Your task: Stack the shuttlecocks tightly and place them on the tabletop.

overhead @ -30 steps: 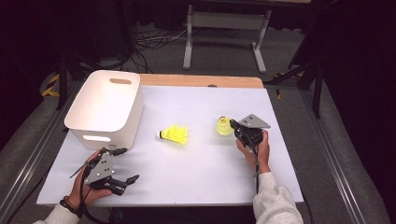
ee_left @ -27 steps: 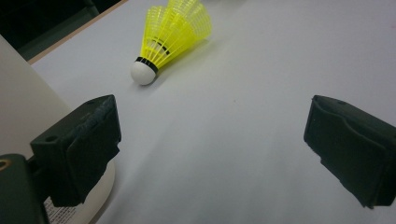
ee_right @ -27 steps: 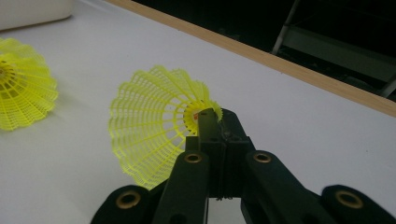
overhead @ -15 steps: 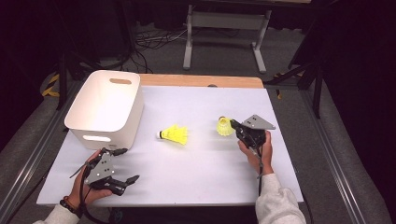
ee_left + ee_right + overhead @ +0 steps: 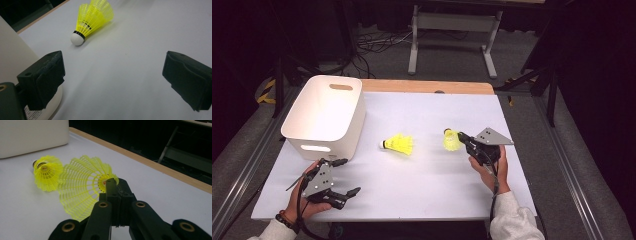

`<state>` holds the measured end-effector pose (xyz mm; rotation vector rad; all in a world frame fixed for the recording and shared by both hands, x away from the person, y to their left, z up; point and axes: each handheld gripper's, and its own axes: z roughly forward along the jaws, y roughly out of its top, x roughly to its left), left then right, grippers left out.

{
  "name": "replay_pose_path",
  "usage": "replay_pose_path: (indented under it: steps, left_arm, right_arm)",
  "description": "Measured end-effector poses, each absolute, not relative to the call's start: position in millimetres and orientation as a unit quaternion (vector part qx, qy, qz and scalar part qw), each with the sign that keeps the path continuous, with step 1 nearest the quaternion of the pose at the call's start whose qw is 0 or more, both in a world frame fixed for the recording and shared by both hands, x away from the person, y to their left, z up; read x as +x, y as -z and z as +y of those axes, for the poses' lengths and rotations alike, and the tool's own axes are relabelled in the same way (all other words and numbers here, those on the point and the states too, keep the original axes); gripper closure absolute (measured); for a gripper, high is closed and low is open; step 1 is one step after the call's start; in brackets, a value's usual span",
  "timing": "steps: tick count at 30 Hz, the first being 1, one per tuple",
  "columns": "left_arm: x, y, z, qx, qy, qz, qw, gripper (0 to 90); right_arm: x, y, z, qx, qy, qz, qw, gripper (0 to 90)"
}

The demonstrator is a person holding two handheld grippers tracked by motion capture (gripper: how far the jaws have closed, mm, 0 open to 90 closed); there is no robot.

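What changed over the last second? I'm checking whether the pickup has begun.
The right hand-held gripper, shut on the skirt of one yellow shuttlecock, has drifted slightly right in the high view and seems to be lifting it. The left hand-held gripper, second shuttlecock and white bin stayed put.

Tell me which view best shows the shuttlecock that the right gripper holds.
The right gripper view: the held shuttlecock fills the centre, its skirt pinched by the shut right gripper. The high view shows it small, at the gripper's tip.
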<state>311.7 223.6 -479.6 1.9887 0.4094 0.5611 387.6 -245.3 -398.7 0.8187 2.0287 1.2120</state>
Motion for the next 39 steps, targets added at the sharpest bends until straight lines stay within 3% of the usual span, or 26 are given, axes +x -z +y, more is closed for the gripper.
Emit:
replay_pose_path:
  steps: [23,30,39]
  left_arm:
    - [311.2,479.1,222.7,0.823,-0.233,0.169,0.489,5.4]
    - [311.3,479.5,221.7,0.825,-0.232,0.169,0.486,5.2]
    - [311.5,479.7,222.0,0.824,-0.231,0.168,0.489,5.2]
  right_arm:
    - [322.9,407.9,-229.5,0.225,-0.464,0.824,0.235,89.8]
    - [316.8,419.1,-231.1,0.202,-0.464,0.839,0.2,89.4]
    - [321.1,431.6,-235.3,0.208,-0.442,0.851,0.191,87.8]
